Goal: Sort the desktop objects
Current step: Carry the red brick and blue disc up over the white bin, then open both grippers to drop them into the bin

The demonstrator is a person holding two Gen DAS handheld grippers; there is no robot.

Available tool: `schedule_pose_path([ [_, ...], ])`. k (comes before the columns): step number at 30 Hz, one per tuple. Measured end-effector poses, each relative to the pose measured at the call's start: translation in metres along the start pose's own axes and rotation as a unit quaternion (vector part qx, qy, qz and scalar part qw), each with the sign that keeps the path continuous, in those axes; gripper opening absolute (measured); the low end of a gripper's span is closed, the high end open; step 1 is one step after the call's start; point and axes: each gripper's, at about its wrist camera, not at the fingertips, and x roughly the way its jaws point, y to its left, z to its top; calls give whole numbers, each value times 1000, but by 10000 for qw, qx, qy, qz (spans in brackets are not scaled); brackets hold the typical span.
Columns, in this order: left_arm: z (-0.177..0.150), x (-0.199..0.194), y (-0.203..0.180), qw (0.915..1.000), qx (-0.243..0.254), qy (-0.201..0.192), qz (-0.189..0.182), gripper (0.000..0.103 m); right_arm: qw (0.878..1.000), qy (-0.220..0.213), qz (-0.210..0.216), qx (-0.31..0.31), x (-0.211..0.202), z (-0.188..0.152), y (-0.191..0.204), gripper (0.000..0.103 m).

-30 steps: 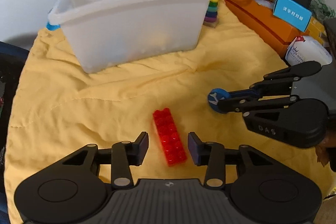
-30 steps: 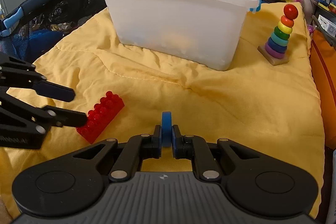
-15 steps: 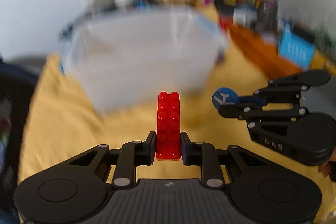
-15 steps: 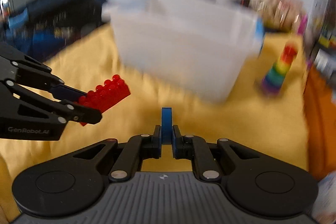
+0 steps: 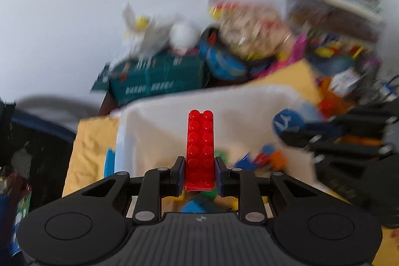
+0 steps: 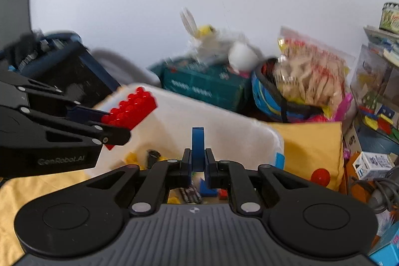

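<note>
My left gripper (image 5: 199, 175) is shut on a long red brick (image 5: 200, 148) and holds it over the open white bin (image 5: 159, 121). The brick also shows in the right wrist view (image 6: 129, 109), held by the left gripper (image 6: 109, 126). My right gripper (image 6: 198, 166) is shut on a flat blue disc (image 6: 198, 146), held edge-on above the bin (image 6: 224, 131); the disc shows in the left wrist view (image 5: 286, 124) too. Several coloured toy pieces (image 5: 264, 158) lie inside the bin.
A yellow cloth (image 6: 311, 146) covers the table. Behind the bin stand a green box (image 6: 204, 86), a white plush toy (image 6: 224, 49), a snack bag (image 6: 309, 74) and cluttered shelves (image 6: 376, 91). A dark bag (image 6: 62, 71) is at the left.
The left gripper closed on the red brick and lifted it from the cloth. Both grippers rose and moved forward until they hang over the bin's opening.
</note>
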Motion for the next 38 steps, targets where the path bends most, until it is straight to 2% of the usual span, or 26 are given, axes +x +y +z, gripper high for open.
schedule_pose_path([
  [2,-4,14,2,9999,56,95,65,27,9998,178,-33,3,18,-3,-2,11],
  [3,-6,16,2,9999,26,129,70,32,9996,279,-52,-21,25,-5,-2,13],
  [4,-8,16,3,9999,-2,136,46,37,9995,319,-84,-24,30,-7,-2,23],
  [6,-9,8,0,9999,40,-60,74,55,9991,360,-205,-60,32,-11,-3,38],
  [9,-4,-7,-7,9984,195,-396,341,65,9994,281,-202,-86,25,-8,-4,38],
  [12,4,-26,-13,9960,261,-689,515,67,9992,217,-278,-209,19,-1,-5,38],
  [13,7,-32,-16,9941,297,-824,646,68,9992,194,-273,-209,15,0,-7,38],
  [15,6,-48,-27,9867,421,-1256,943,84,9995,152,-235,-122,11,4,-12,38],
  [16,4,-55,-31,9824,449,-1461,1072,88,9997,103,-206,-69,7,5,-15,39],
  [18,3,-60,-37,9782,453,-1635,1201,91,9996,77,-229,-113,3,6,-17,42],
  [21,9,-52,-39,9857,429,-1165,1139,91,9994,206,-232,-168,5,6,-18,48],
  [24,14,-48,-35,9900,287,-855,1083,91,9992,274,-215,-175,5,5,-18,50],
  [30,15,-43,-28,9938,141,-415,1022,91,9990,376,-168,-173,3,4,-17,55],
  [38,6,-45,-31,9933,244,-300,1089,91,9986,515,-111,-52,3,-5,-19,56],
])
